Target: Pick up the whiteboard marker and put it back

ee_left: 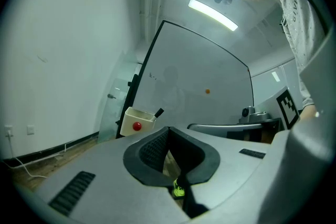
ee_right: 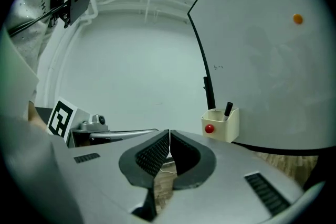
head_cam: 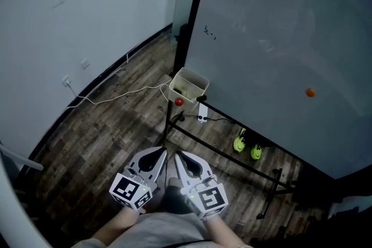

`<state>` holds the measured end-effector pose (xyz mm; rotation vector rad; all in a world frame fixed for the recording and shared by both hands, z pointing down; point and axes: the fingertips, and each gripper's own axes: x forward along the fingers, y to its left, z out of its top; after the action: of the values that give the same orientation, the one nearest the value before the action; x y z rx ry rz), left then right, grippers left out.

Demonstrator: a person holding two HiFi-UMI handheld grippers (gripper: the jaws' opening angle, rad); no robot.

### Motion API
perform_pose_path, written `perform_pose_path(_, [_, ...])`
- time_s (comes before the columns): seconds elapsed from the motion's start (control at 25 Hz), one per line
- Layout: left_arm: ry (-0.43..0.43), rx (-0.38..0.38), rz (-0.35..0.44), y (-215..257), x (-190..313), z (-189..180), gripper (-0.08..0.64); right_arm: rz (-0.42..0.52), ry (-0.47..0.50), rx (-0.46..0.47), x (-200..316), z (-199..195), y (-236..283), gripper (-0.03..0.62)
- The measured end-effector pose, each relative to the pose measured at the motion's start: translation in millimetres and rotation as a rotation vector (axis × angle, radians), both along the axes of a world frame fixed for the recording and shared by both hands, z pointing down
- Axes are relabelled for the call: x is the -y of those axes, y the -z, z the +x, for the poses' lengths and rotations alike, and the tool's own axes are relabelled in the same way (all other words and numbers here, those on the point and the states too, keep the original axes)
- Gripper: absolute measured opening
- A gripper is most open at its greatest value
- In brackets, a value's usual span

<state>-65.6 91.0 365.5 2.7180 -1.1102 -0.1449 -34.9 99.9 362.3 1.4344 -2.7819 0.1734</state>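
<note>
Both claws are pinched shut with nothing in them. The left claw [ee_left: 168, 129] and right claw [ee_right: 169, 134] sit low, side by side, well apart from the target. The whiteboard marker [ee_right: 228, 108] stands in the cream holder box [ee_right: 223, 124] at the whiteboard's [ee_right: 273, 71] lower corner. I'd spread one claw before closing in, go for the black end poking above the rim, pinch across it, then lift straight up so it doesn't snag the box.
</note>
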Motion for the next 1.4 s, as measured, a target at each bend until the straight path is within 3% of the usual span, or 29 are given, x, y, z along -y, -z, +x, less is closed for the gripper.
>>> perform_pose_path(0.64, [0.000,-0.005,-0.023,-13.6,86.7,50.3,0.014,-0.009,0.036,-0.044,86.3,46.3,-9.3,0.021])
perform_pose_path(1.4, [0.110,-0.001,-0.028,-19.5,139.9,77.5,0.014,-0.041,0.117,-0.055,151.8,86.4,-18.7,0.026])
